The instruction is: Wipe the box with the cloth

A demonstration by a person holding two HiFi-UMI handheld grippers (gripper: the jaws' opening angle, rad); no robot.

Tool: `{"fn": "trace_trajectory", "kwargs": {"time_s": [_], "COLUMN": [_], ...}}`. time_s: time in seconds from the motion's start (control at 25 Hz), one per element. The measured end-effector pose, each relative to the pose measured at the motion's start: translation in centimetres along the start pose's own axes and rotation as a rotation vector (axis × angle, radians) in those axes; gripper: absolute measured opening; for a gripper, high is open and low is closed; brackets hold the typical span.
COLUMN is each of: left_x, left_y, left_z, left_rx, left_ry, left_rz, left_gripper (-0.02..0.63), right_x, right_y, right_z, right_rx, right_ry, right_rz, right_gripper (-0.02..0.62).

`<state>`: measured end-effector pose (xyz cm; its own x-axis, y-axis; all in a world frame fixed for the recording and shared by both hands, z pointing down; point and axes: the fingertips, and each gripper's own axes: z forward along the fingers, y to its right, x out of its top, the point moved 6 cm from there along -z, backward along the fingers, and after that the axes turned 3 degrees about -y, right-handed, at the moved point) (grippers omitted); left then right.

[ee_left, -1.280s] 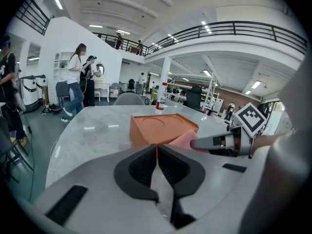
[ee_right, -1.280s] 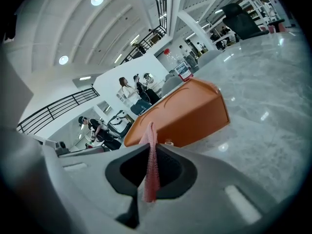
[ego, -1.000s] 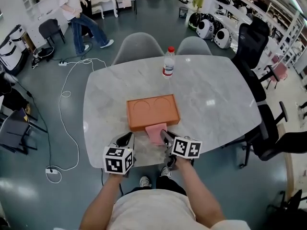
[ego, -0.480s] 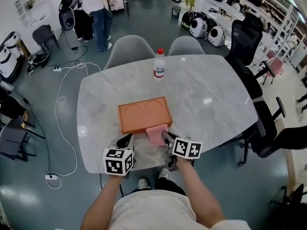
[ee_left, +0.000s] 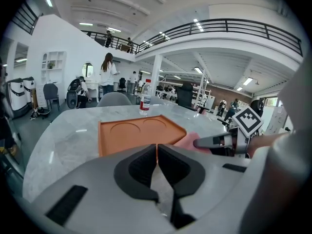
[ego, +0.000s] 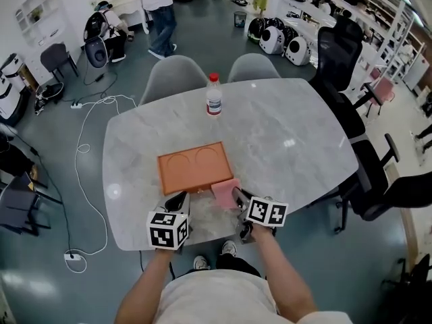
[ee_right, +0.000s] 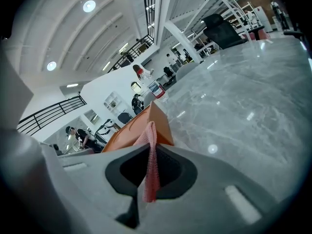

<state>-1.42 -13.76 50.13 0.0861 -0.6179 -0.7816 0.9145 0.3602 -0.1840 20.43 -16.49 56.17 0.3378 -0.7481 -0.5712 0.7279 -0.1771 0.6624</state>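
Note:
A flat orange box [ego: 194, 167] with two round dents in its lid lies on the marble table [ego: 283, 123]. The pink cloth [ego: 225, 192] hangs over the box's near right corner, and my right gripper [ego: 237, 196] is shut on its near edge. In the right gripper view the cloth [ee_right: 150, 165] stands pinched between the jaws, with the box [ee_right: 146, 128] just beyond. My left gripper [ego: 177, 201] is shut on nothing, just short of the box's near edge. From the left gripper view I see the box [ee_left: 136, 133], the cloth [ee_left: 191, 140] and the right gripper [ee_left: 214, 141].
A plastic water bottle [ego: 214, 96] with a red cap stands at the table's far side. Two grey chairs [ego: 177, 73] are pushed in behind it. Black office chairs [ego: 378, 181] stand to the right, a white cable [ego: 84, 147] trails on the floor at left, and a person [ego: 160, 9] walks far behind.
Both grippers stay where they were by the box's near edge, the right one still holding the cloth. The view has shifted, so the table sits further left. The person in the background has moved right.

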Motion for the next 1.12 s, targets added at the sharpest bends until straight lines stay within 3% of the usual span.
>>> {"fn": "trace_trajectory", "kwargs": {"time_s": [0.28,0.48,1.12], "left_x": [0.9,1.3,6.5], "left_y": [1.6,1.8,-1.1], "left_z": [0.6,0.5,-4.6], "left_rx": [-0.018,-0.013,0.116], "left_ry": [0.01,0.022,0.17], "left_rz": [0.017,0.031,0.043], "left_gripper": [0.015,0.015,0.017], "right_x": [1.2,2.9,9.6], "right_y": [1.1,-1.2,-11.1], "right_z": [-2.0,-3.6,-4.3], "right_rx": [-0.018,0.043,0.148], "right_ry": [0.023,0.072,0.168], "right_rz": [-0.013,-0.092,-0.442], "right_gripper": [0.017,0.017,0.017]}}
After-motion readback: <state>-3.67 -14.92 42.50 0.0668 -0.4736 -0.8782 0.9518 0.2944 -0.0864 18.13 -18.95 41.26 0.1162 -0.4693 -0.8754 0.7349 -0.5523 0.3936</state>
